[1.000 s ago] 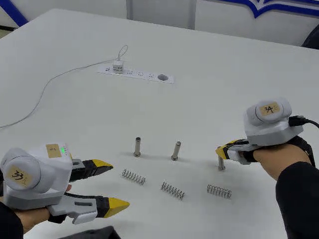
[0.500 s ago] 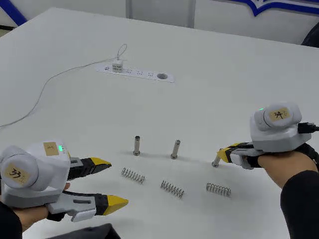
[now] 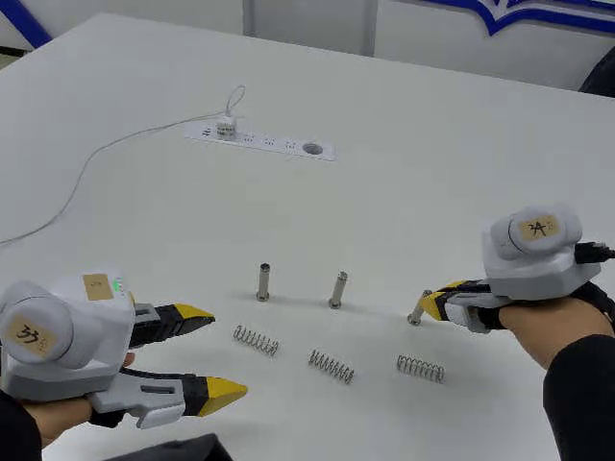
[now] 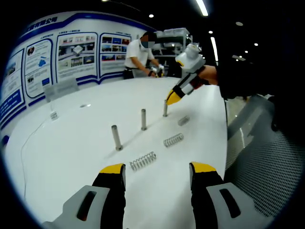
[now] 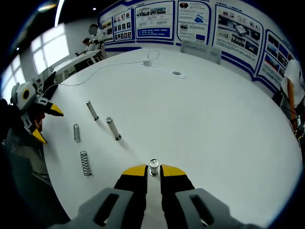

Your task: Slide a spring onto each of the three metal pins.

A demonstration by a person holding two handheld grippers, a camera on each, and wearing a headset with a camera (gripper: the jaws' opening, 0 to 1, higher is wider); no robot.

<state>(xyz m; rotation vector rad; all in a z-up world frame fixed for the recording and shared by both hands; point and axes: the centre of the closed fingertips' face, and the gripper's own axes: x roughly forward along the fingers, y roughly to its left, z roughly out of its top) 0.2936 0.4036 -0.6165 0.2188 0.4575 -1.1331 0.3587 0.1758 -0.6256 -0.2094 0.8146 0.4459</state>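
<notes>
Table [image 3: 432, 163]: white and wide; bears every part named below.
Pins: three in a row. The left pin [image 3: 263, 282] and middle pin [image 3: 337, 289] stand upright and apart. The right pin [image 3: 415, 312] leans, its head between the tips of the right gripper [image 3: 430, 303].
Springs: three, lying flat in a row on the near side of the pins: the left spring [image 3: 256, 340], middle spring [image 3: 331, 366] and right spring [image 3: 421, 368]. Each lies near its pin and touches none; all three pins are bare.
Right gripper: jaws closed on the head of the right pin, which sits between the yellow tips in the right gripper view.
Left gripper [image 3: 221, 351]: jaws spread wide, holding nothing. Its tips point at the left spring, near it but apart.
Surroundings: a power strip [image 3: 261, 142] lies far across the table, well apart from the parts. A white plug [image 3: 227, 125] sits on it and a cable [image 3: 96, 158] trails left.
Background: blue-bordered wall panels [image 4: 76, 52]; a person [image 4: 138, 47] stands at a further table in the left gripper view.
In the way: the right gripper's tips cover the top of the right pin in the head view. Its body covers the table just before it in the right gripper view, where two springs can be counted.
Cut off: the cable leaves the head view at the left edge; a dark sleeve [image 3: 577, 384] runs out at lower right.
Unclear: the right pin's foot appears to rest on the table, but it is too small to be sure.
</notes>
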